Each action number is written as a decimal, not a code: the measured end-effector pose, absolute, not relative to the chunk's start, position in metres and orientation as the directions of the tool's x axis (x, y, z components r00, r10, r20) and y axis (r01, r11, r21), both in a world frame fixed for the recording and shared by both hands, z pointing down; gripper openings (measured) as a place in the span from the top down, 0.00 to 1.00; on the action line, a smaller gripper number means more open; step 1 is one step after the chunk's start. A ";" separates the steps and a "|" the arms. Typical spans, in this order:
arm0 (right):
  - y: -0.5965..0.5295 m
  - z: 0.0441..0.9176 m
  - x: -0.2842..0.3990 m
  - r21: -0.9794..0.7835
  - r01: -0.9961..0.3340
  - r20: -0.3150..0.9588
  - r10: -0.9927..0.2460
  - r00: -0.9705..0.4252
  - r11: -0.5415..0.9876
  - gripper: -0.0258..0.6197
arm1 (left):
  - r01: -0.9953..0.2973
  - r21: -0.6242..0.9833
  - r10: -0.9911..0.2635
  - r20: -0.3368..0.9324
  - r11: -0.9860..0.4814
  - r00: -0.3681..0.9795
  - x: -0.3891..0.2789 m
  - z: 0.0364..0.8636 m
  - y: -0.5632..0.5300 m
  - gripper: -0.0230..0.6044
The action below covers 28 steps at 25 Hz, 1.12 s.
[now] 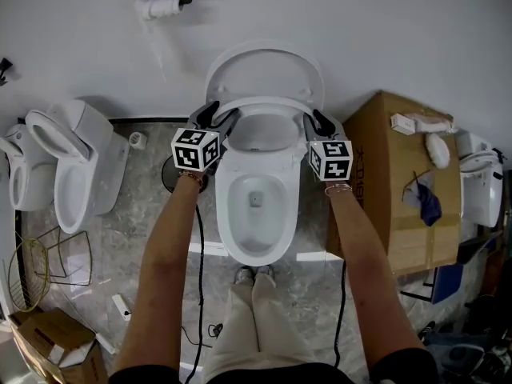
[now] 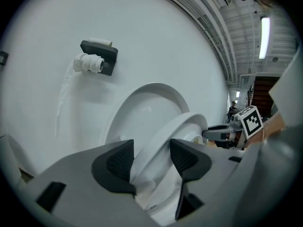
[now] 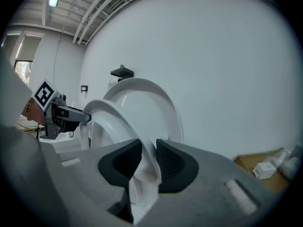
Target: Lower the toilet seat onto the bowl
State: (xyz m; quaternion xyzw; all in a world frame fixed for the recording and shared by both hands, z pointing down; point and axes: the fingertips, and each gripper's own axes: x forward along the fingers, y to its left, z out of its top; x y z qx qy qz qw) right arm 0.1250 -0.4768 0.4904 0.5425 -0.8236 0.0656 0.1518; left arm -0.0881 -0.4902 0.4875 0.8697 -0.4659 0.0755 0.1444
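In the head view, the white oval plastic toilet seat (image 1: 261, 104) stands partly raised, tilted forward off the upright white lid (image 1: 264, 62) that leans on the pale wall (image 1: 384, 22), and it is well above the open white ceramic bowl (image 1: 223, 208). The left gripper (image 1: 216, 117) has the seat's left edge and the right gripper (image 1: 318, 122) has its right edge, roughly level with each other. A brown cardboard box (image 1: 400, 182) sits just beside the toilet on the right. In the left gripper view the jaws stand at a middling width, with the thick rounded rim of the seat filling the gap between the dark ribbed pads. A black paper-roll holder (image 2: 98, 58) hangs on the wall above. In the right gripper view the jaws are narrow and clamped on a thinner part of the rim, which runs upright between the pads. The seat looks like a stiff, glossy moulding that is light enough but slick. It pivots on its rear hinge, so it will probably want to fall forward on its own and could slip out of the pads. Holding it at mid-rim on both sides seems sound, because that keeps the seat from twisting and allows a controlled descent instead of a slam onto the hard bowl.
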 end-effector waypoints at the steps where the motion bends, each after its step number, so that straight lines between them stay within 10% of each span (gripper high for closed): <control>1: -0.474 0.490 0.125 0.054 -0.917 0.311 -0.879 -0.362 0.396 0.81 | -0.829 0.185 -0.788 0.258 -0.528 0.559 -0.088 0.487 -0.488 0.58; 28: -0.380 0.497 0.123 0.009 -0.905 0.212 -0.885 -0.414 0.426 0.79 | -0.782 0.193 -0.754 0.209 -0.593 0.623 -0.091 0.491 -0.394 0.61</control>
